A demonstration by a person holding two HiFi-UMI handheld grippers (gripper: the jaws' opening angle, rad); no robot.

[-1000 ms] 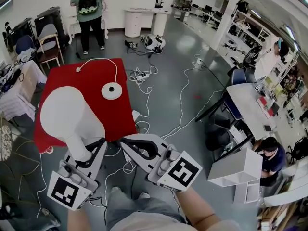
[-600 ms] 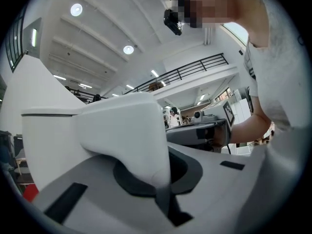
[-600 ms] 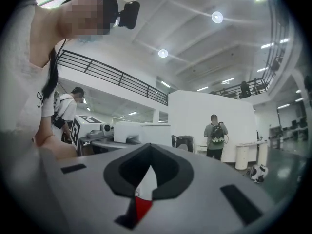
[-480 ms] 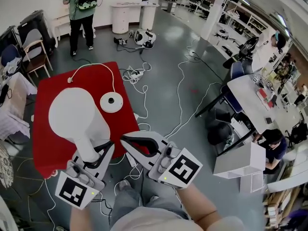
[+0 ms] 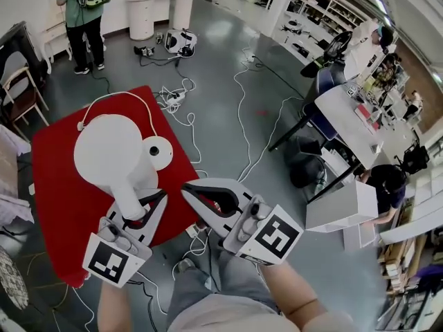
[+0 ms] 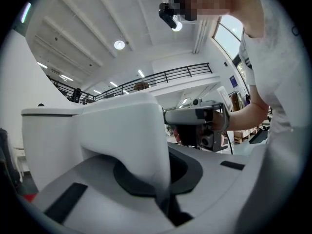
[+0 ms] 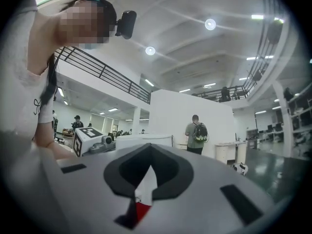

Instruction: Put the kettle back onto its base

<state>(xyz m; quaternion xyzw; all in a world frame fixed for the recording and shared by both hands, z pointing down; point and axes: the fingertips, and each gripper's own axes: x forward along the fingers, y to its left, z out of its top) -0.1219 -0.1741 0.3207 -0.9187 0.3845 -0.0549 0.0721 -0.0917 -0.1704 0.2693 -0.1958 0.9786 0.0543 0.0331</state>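
Kettle (image 5: 111,151) moves closer to its base (image 5: 163,155).
Left gripper (image 5: 147,205) clamps it, right gripper (image 5: 199,194) closed, empty; centre over base, lower level.

My kettle (image 5: 107,151) is white, its base (image 5: 165,158) white with a dark centre, the table (image 5: 55,199) red; my left gripper (image 5: 142,209) and right gripper (image 5: 194,194) are grey with black-and-white marker squares.

The white plastic electric kettle (image 5: 109,152) is hanging over the red square table (image 5: 55,192), with its handle sitting between the jaws of the left gripper (image 5: 137,211) in front of it. The round white kettle base (image 5: 160,153) is lying on the table just right of the kettle. The right gripper (image 5: 194,192) is hovering right of the left one, beside the table's edge.
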